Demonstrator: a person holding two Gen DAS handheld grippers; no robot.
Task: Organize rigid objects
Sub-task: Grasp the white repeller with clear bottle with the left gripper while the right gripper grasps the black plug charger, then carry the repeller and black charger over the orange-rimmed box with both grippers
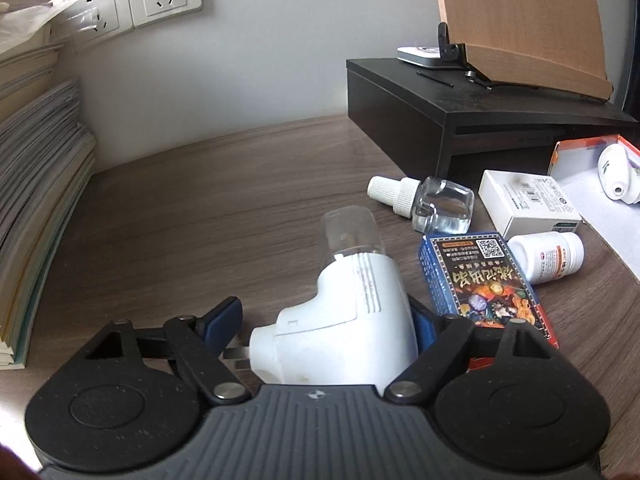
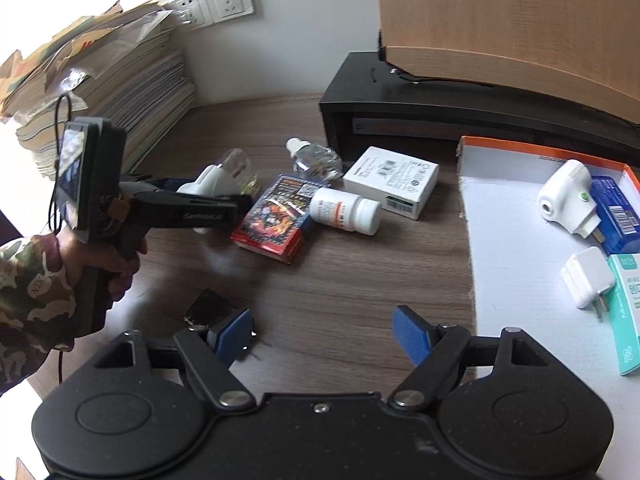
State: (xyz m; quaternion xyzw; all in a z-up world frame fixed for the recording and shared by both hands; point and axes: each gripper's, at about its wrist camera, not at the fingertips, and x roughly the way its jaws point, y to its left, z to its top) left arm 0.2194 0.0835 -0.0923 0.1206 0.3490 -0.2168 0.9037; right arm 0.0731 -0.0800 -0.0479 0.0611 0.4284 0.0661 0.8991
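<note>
Left wrist view first: nearest the lens, the left gripper [image 1: 324, 320] has a white plug-in vaporizer [image 1: 344, 320] between its blue pads. The right pad lies against the body, but the left pad stands clear with a gap, so the jaws are not clamped on it; whether the vaporizer is carried or resting on the desk [image 1: 180, 200] I cannot tell. Its clear bottle points away and its prongs point left, which suggests a sideways grasp across the widest part of the housing.

Just beyond lie four loose items in a cluster: one colourful card box [image 1: 484, 284], one white pill bottle [image 1: 548, 256], one white carton [image 1: 528, 204] and one clear refill bottle [image 1: 428, 200] on its side. They sit close together, probably waiting to be sorted.

Right wrist view: the right gripper [image 2: 324, 336] hangs above bare desk with its jaws wide and nothing between them, likely standing by. Right of it, the orange-rimmed tray [image 2: 500, 240] already holds four things pushed toward its far side: one second vaporizer [image 2: 564, 196], one white charger [image 2: 588, 280], one blue box [image 2: 616, 212] and one teal box [image 2: 628, 312]. Farthest back stand one black riser [image 2: 400, 92] and a paper stack [image 2: 132, 80].
</note>
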